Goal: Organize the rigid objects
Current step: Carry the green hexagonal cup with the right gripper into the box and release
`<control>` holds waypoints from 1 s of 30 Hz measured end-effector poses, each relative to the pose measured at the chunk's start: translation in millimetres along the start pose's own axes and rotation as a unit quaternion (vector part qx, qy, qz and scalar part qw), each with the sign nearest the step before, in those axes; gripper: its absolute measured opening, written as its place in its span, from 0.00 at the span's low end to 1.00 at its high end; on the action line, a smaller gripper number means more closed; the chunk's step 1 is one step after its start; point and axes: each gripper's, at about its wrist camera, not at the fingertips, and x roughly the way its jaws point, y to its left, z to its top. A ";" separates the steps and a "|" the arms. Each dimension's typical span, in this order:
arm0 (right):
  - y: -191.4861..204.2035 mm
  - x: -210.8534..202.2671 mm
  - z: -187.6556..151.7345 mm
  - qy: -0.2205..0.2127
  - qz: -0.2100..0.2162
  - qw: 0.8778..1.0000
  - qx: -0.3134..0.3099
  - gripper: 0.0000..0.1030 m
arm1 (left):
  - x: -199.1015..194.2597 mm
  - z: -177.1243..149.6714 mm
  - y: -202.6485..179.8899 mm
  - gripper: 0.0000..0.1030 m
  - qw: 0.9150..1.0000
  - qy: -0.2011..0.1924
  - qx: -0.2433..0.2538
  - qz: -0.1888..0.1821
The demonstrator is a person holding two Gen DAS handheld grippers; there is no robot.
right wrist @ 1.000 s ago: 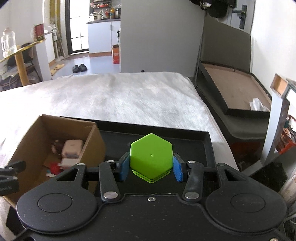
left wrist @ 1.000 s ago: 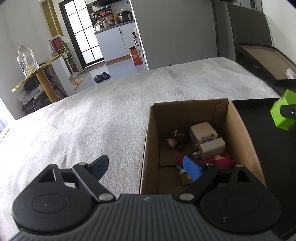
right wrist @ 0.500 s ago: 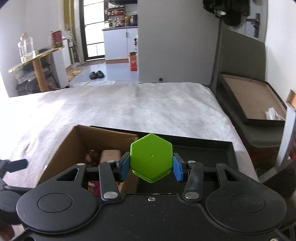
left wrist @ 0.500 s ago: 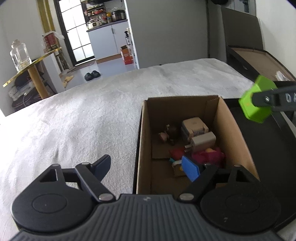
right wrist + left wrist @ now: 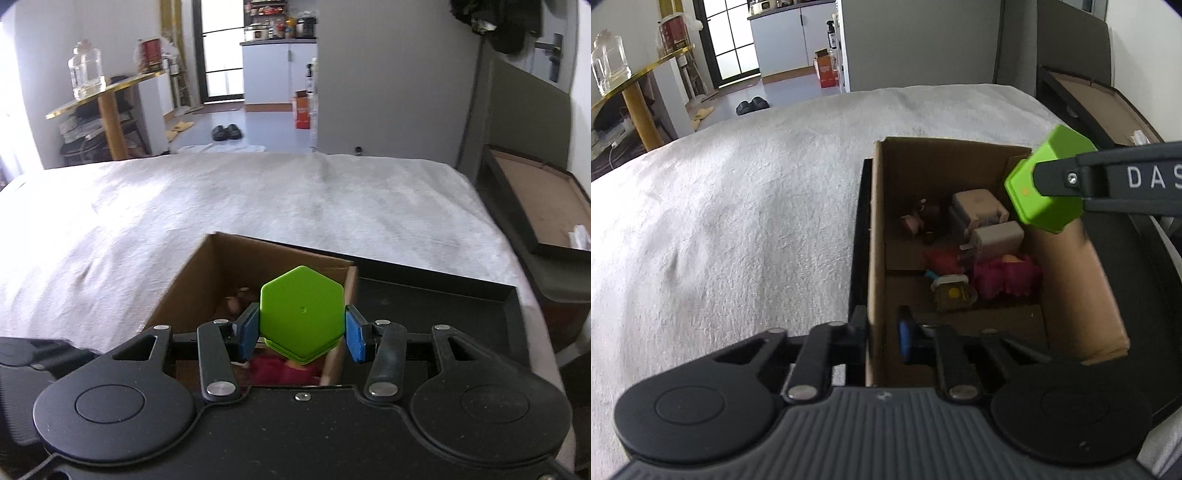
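Here, our right claw (image 5: 302, 334) grips the green hexagonal block (image 5: 301, 319) by opposite flat sides above the cardboard box (image 5: 877, 236); we judge it stiff, light, smooth. Our left claw (image 5: 884, 338) is closing on the box's left wall.

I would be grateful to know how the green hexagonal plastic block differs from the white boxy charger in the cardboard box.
Look: the green hexagonal plastic block is bright green and six-sided; the white boxy charger is off-white and squarish.
Place: the block hangs over the open cardboard box; the charger lies on its floor among other small items.
Hold: the right gripper clamps the block between its fingers; nothing grips the charger.
Both are small rigid pieces.
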 end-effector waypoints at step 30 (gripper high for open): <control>-29.6 -27.7 -12.7 0.023 0.000 0.998 0.060 0.52 | -26.5 14.5 -7.1 0.12 0.999 -0.009 0.029 0.014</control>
